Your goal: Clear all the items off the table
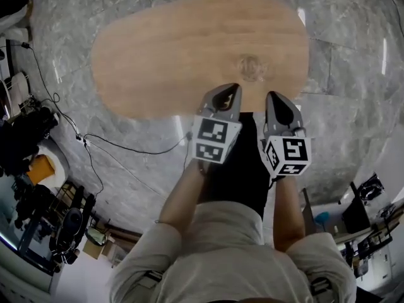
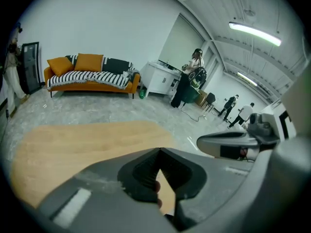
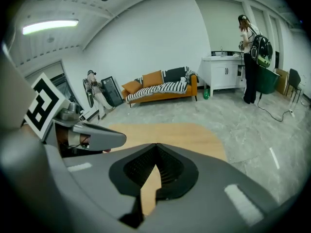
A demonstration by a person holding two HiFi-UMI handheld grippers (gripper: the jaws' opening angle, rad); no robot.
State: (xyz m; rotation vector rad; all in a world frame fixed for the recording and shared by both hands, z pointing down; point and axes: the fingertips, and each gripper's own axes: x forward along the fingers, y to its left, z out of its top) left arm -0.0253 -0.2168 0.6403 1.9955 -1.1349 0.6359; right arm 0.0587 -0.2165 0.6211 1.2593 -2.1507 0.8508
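Left tongs (image 1: 231,88) and right tongs (image 1: 273,97) hang clenched and empty over the counter's (image 1: 170,49) near edge; its top looks bare, so clearing seems done.

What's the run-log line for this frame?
left gripper: jaws shut, empty | right gripper: jaws shut, empty | wooden table: no items visible | grippers side by side at its near edge

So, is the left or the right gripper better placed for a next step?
Neither clearly: the left gripper and right gripper sit side by side at the table's near edge, jaws shut and empty, and the table shows no item.
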